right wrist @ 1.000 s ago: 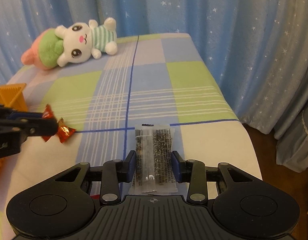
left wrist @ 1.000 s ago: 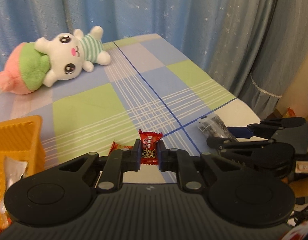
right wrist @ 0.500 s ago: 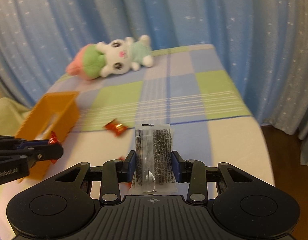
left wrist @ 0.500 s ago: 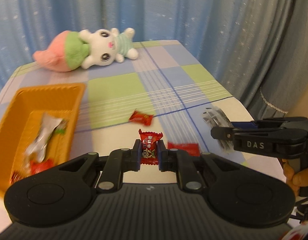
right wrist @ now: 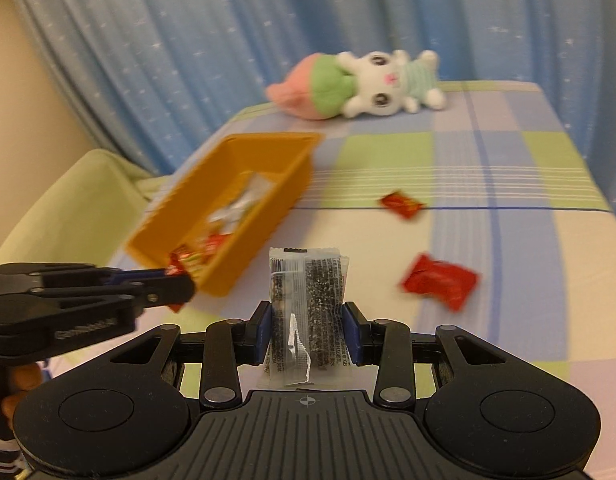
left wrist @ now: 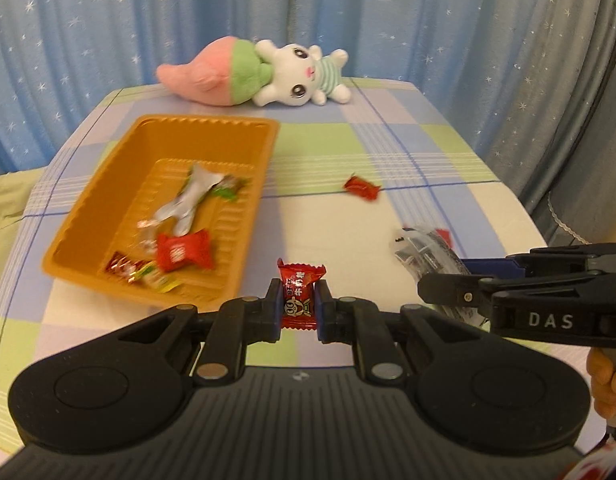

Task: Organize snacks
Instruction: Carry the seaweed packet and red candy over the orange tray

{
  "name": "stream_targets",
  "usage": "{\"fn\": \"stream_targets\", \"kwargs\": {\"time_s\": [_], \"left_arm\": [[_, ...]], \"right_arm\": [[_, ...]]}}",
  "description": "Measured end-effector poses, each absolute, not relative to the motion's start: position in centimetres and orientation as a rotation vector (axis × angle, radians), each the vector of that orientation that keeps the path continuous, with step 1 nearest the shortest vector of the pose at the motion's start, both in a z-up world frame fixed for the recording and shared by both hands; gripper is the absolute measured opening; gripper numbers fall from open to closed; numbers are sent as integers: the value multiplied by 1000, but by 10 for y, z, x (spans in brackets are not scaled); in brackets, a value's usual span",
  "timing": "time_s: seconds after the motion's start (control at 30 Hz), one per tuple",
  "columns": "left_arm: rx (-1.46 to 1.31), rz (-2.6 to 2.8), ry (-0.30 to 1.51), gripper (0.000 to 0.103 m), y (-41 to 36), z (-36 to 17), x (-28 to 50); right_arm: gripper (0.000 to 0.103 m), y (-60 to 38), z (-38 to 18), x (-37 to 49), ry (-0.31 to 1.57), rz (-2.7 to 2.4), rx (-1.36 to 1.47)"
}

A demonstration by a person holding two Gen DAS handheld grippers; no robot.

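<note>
- Left tool [left wrist: 299,309] pinching a red candy [left wrist: 300,295] upright between its pads, lower centre of the left wrist view; orange tray [left wrist: 255,184] just up-left of it on the checked counter [left wrist: 448,152].
- Right tool [right wrist: 308,334] clamped on a clear seaweed-like packet [right wrist: 308,312], upright, centre of the right wrist view.
- Loose: small red candy [right wrist: 402,205] mid-counter, larger red packet [right wrist: 440,285] at right of the right wrist view.
- Tray holds silver and red wrappers; blurred, cannot count them.
- Left tool's candy mostly hidden by the finger in the right wrist view.
- Readable: "DAS" on the right tool. Candy print and packet text are illegible.
- Plush bunny [left wrist: 295,76] far edge, blue star curtain [left wrist: 147,20] behind.
</note>
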State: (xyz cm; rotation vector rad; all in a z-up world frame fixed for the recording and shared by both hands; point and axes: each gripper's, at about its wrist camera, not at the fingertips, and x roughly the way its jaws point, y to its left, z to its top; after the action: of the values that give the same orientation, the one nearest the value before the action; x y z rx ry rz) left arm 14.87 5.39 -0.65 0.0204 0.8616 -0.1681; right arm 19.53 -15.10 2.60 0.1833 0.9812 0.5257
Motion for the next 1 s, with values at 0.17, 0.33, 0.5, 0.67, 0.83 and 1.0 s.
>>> {"fn": "stream_targets", "kwargs": {"time_s": [0.17,0.33,0.5,0.67,0.83,1.0], "left_arm": [[20,-191,872,14,103,-7,146],[24,-209,852,14,154,-2,153],[45,-228,839,14,195,-2,170],[66,-249,830,14,223,-4,189],[84,-283,813,14,235,-3,213],[98,-314,813,14,233,-5,240]], "right_arm": [[38,-101,30,184,993,529,200],[38,-50,34,184,990,529,222],[38,-10,34,191,981,495,239],[38,18,30,204,973,436,247],[38,33,25,222,967,377,262],[38,41,19,239,966,332,258]]}}
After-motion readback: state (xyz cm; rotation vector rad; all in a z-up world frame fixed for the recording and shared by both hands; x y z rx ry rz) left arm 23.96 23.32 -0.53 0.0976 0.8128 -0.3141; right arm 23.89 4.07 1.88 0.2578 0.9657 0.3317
